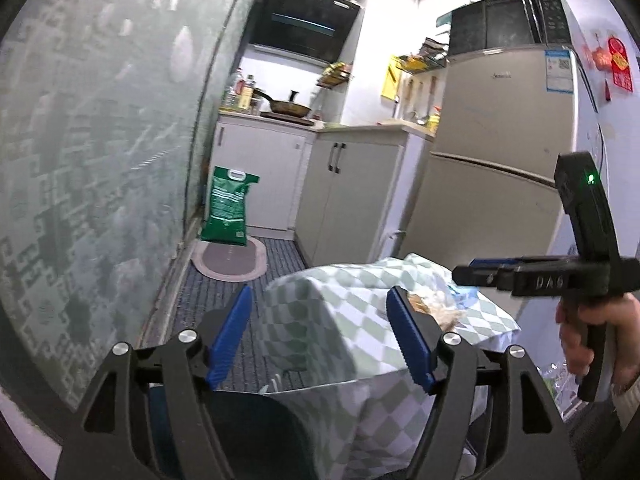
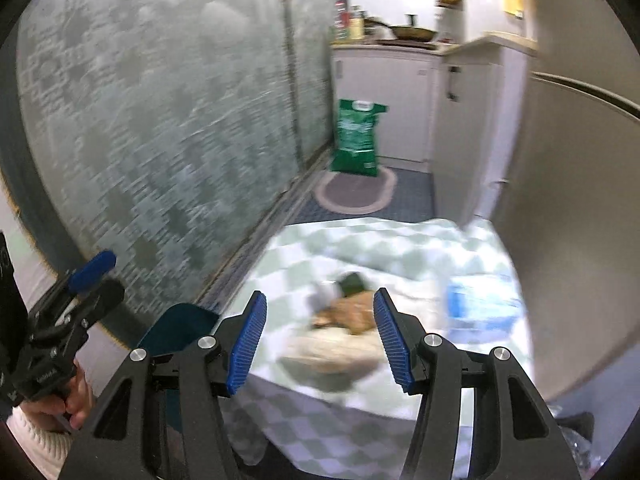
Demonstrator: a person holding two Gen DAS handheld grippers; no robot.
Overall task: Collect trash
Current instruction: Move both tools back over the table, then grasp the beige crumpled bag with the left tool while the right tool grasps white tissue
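Observation:
A small table under a green-and-white checked cloth holds a heap of trash: brown scraps, a crumpled pale wrapper and a dark green piece, blurred by motion. A blue-and-white packet lies at its right. The heap shows partly in the left wrist view behind the right blue pad. My right gripper is open and empty, just short of the heap. My left gripper is open and empty over the table's left corner. The right gripper also shows from the side in the left wrist view.
A frosted patterned glass partition runs along the left. A fridge stands close on the right. Beyond are kitchen cabinets, a green sack and an oval mat on the floor. A dark blue chair back is near the table.

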